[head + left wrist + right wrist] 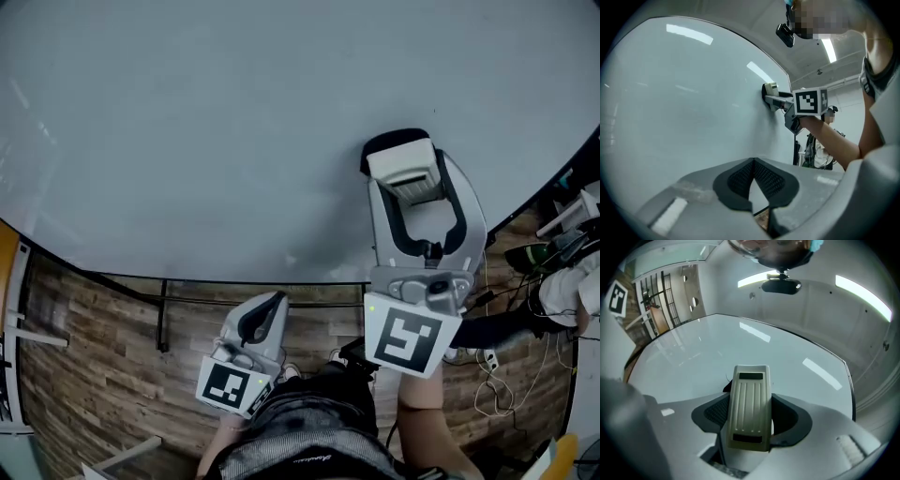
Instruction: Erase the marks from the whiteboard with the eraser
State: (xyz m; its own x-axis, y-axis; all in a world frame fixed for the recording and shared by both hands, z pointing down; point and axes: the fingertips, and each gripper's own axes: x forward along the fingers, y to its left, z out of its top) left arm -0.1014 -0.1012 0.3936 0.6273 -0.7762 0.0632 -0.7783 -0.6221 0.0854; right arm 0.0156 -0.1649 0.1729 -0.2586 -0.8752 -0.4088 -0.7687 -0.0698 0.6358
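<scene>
A large whiteboard (206, 141) fills the head view and shows no clear marks there. My right gripper (405, 178) is shut on a cream ribbed eraser (403, 164) whose dark felt side is pressed against the board. In the right gripper view the eraser (749, 406) sits between the jaws, with a thin dark line (727, 378) on the board just left of its far end. The left gripper (265, 314) hangs below the board's lower edge, shut with nothing in it. From the left gripper view the right gripper (790, 105) holds the eraser (770, 89) against the whiteboard (684, 103).
A wooden floor (103, 375) lies below the board, with a dark bar (216, 300) along the board's base. Cables and equipment (548, 253) crowd the right side. The person's arm (834, 136) reaches out to the board.
</scene>
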